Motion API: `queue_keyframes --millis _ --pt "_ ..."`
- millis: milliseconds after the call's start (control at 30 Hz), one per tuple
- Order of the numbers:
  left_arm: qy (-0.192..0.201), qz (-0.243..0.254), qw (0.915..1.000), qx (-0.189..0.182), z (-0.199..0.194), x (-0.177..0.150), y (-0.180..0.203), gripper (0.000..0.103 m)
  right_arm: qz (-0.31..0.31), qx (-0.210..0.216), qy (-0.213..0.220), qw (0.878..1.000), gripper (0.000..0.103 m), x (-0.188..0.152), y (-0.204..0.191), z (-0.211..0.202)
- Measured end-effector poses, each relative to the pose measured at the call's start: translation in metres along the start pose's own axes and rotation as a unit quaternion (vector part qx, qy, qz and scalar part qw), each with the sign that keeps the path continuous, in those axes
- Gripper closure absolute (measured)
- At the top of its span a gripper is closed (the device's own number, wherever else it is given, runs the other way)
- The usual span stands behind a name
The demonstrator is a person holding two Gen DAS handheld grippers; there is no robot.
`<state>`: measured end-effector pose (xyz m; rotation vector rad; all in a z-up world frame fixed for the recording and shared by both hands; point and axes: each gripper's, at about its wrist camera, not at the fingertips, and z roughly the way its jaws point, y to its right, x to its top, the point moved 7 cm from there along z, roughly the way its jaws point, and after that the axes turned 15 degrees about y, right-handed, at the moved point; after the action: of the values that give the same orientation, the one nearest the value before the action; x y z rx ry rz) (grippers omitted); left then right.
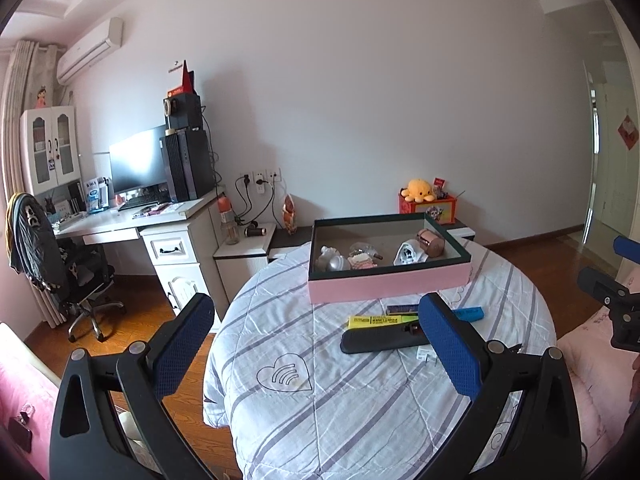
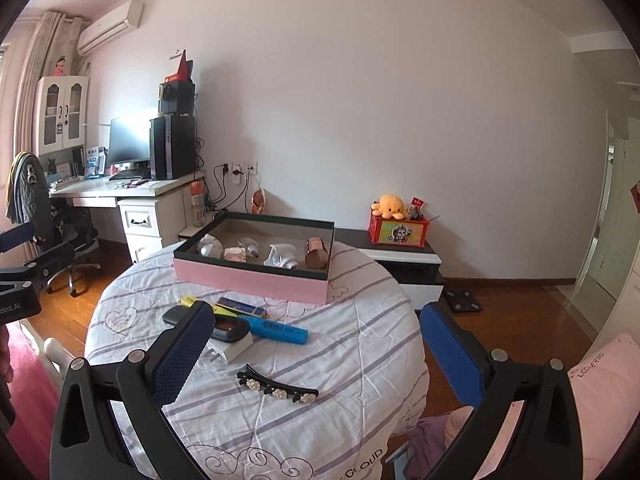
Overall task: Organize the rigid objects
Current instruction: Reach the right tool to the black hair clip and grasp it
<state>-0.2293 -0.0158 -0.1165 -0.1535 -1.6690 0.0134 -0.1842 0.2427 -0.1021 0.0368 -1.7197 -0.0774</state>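
A pink box (image 1: pixel 388 282) (image 2: pixel 256 278) with a dark rim sits at the far side of the quilt-covered round table (image 1: pixel 320 400) (image 2: pixel 352 360); several small items lie inside. In front of it lie a yellow highlighter (image 1: pixel 374 321) (image 2: pixel 188 301), a blue highlighter (image 2: pixel 280 330) (image 1: pixel 470 314), a black case (image 1: pixel 380 340) (image 2: pixel 226 328), a white plug (image 2: pixel 234 350), a dark patterned pen box (image 2: pixel 242 307) and a black hair clip with flowers (image 2: pixel 278 388). My left gripper (image 1: pixel 320 344) hovers open above the table. My right gripper (image 2: pixel 318 352) is open above the hair clip.
A desk (image 1: pixel 132 220) with monitor, computer tower and office chair (image 1: pixel 48 256) stands at the left. A low cabinet (image 2: pixel 404 260) behind the table carries a red box with a yellow plush. A pink bed (image 2: pixel 592 400) lies at the right, wooden floor around.
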Motion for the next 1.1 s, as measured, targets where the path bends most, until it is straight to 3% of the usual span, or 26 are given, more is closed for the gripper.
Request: queue_keyframes --millis 300,500,800,833,967,1100 --pt "-0.049 0.008 0.9987 -0.012 0.026 -0.032 0.010 0.000 0.003 0.005 -0.074 0.997 0.000 -0.056 -0.001 0.039" --pt "-0.077 0.015 0.9967 -0.022 0.041 -0.051 0.022 0.000 0.000 0.047 -0.132 0.990 0.000 -0.103 -0.018 0.064" --pt "-0.112 0.019 0.9929 -0.035 0.060 -0.072 0.031 0.000 -0.012 0.083 -0.166 0.983 0.002 -0.137 -0.020 0.099" --pt "-0.114 0.018 0.9927 -0.036 0.062 -0.073 0.032 0.000 -0.003 0.093 -0.166 0.982 0.004 -0.140 -0.019 0.102" --pt "-0.126 0.010 0.9903 -0.057 0.073 -0.079 0.049 0.000 0.011 0.094 -0.162 0.982 0.047 -0.140 -0.011 0.106" --pt "-0.144 -0.003 0.9870 -0.072 0.091 -0.085 0.073 0.000 0.027 0.091 -0.156 0.983 0.058 -0.139 -0.002 0.112"
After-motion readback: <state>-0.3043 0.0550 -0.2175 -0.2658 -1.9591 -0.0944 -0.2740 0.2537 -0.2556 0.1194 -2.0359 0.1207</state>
